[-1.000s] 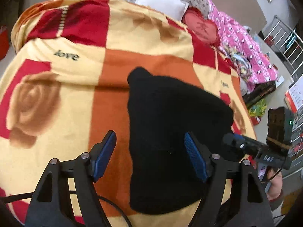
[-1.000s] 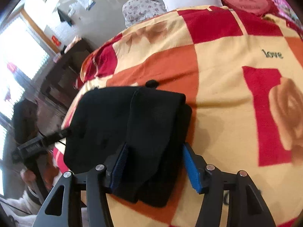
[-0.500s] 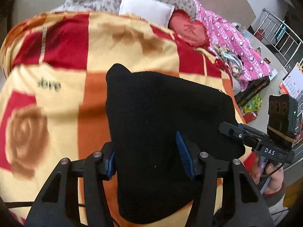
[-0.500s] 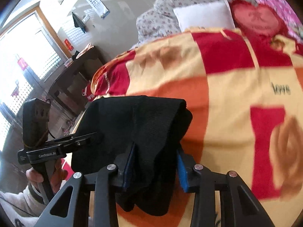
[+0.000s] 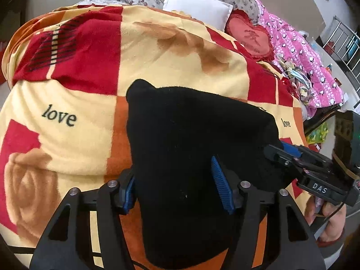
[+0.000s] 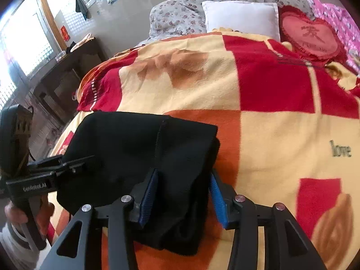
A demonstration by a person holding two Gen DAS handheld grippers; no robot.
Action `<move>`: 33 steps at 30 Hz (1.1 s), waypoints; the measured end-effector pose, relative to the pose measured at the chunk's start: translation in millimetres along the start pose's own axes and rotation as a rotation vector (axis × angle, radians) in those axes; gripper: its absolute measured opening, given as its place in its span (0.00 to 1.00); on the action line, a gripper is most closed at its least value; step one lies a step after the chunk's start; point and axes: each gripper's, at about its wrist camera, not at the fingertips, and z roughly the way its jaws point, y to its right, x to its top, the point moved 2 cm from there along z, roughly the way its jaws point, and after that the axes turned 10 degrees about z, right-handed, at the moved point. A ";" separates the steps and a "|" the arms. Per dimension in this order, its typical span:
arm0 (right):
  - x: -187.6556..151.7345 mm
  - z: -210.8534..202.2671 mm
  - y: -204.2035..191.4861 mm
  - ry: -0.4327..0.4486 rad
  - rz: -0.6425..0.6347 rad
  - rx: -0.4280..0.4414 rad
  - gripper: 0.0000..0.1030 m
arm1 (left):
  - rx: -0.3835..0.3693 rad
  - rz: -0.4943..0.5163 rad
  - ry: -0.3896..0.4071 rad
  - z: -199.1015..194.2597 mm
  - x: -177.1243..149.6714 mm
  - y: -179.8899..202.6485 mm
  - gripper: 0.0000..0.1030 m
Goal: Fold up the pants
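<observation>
Home bedroom: blanket-covered bed [image 5: 180,51], pillow [image 6: 240,16].

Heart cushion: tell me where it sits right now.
The heart cushion lies at the head of the bed, upper right in both views, between the white pillow and the pink quilt, at the blanket's far edge.

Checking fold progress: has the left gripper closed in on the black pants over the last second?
Yes. The left gripper now clamps the pants; earlier its fingers stood wide, one over the blanket's orange stripe.
</observation>
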 end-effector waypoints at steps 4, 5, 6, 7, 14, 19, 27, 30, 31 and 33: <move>-3.0 -27.0 -13.5 0.043 -0.060 -0.067 0.42 | 0.062 0.020 0.035 -19.8 -0.2 3.8 0.57; -4.7 -32.9 -16.7 0.049 -0.067 -0.068 0.42 | 0.079 0.021 0.049 -25.8 -2.0 4.9 0.58; -5.8 -38.4 -20.0 0.055 -0.071 -0.069 0.42 | 0.094 0.023 0.053 -28.9 -3.8 6.9 0.58; -7.5 -42.9 -24.0 0.060 -0.075 -0.071 0.42 | 0.109 0.029 0.054 -30.6 -6.7 7.9 0.58; -38.5 -18.5 -29.6 -0.017 -0.109 -0.162 0.42 | 0.208 0.081 0.054 -18.9 -25.2 17.5 0.62; -39.9 -22.4 -22.6 -0.001 -0.069 -0.149 0.46 | 0.226 0.083 0.064 -20.9 -21.3 21.7 0.63; -32.4 -44.4 -43.4 0.061 -0.097 -0.172 0.46 | 0.308 0.110 0.141 -46.2 -16.0 30.9 0.63; -28.3 -48.2 -47.0 0.085 -0.081 -0.175 0.46 | 0.342 0.117 0.144 -50.6 -16.1 31.3 0.63; -27.2 -48.4 -46.7 0.088 -0.069 -0.174 0.46 | 0.359 0.118 0.144 -51.9 -16.7 31.8 0.63; -25.9 -47.1 -46.3 0.089 -0.048 -0.169 0.46 | 0.382 0.122 0.155 -54.6 -18.0 32.6 0.63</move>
